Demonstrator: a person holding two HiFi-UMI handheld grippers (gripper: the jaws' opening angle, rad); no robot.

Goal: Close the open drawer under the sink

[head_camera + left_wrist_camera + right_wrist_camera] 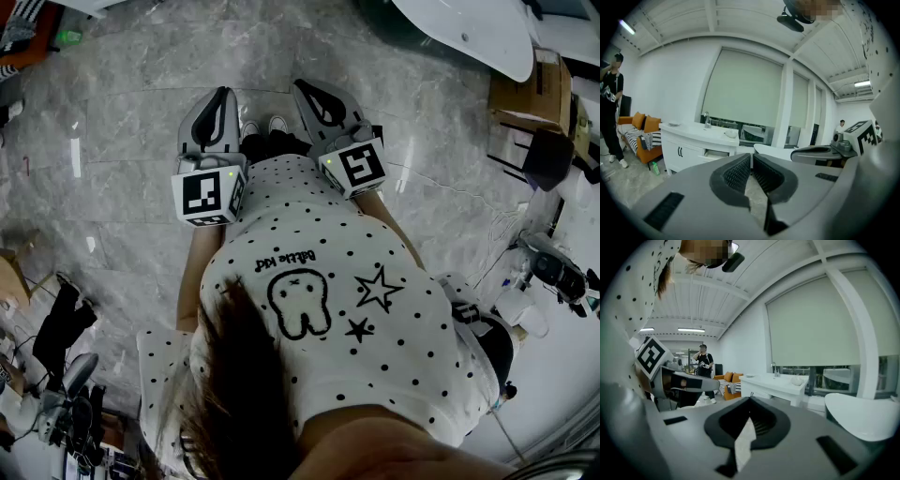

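1. Your dotted white shirt [375, 328] fills the near part of the head view. Both grippers are held just in front of it, side by side and close together, above the grey marble floor [122, 131].
2. Left gripper [751, 158]: the jaws are closed tip to tip. Only a thin slit widens toward the camera, and nothing is between them.
3. Right gripper [750, 401]: the jaws likewise meet at the tips and are empty. A pale wedge shows through the gap behind the tips.
4. Drawer [716, 153]: in the left gripper view it stands pulled slightly out of the front of the white sink bench [689, 133]. It sits just under the top edge and to the right of the closed cabinet doors [680, 151]. The faucet [707, 119] rises from the bench top above it. The drawer is well apart from both grippers.
5. Open room: bare floor runs from you to the bench front.
6. Left margin: a green bottle [656, 168] stands on the floor by the bench's left corner. An orange sofa [640, 129] lies beyond it, and a standing person [611, 93] is at the far edge.
7. Right margin: the rim of a white rounded bench [773, 150] lies near the drawer's right side in the left gripper view.
8. In the head view a cardboard box [530, 89] sits on the floor at your far right.
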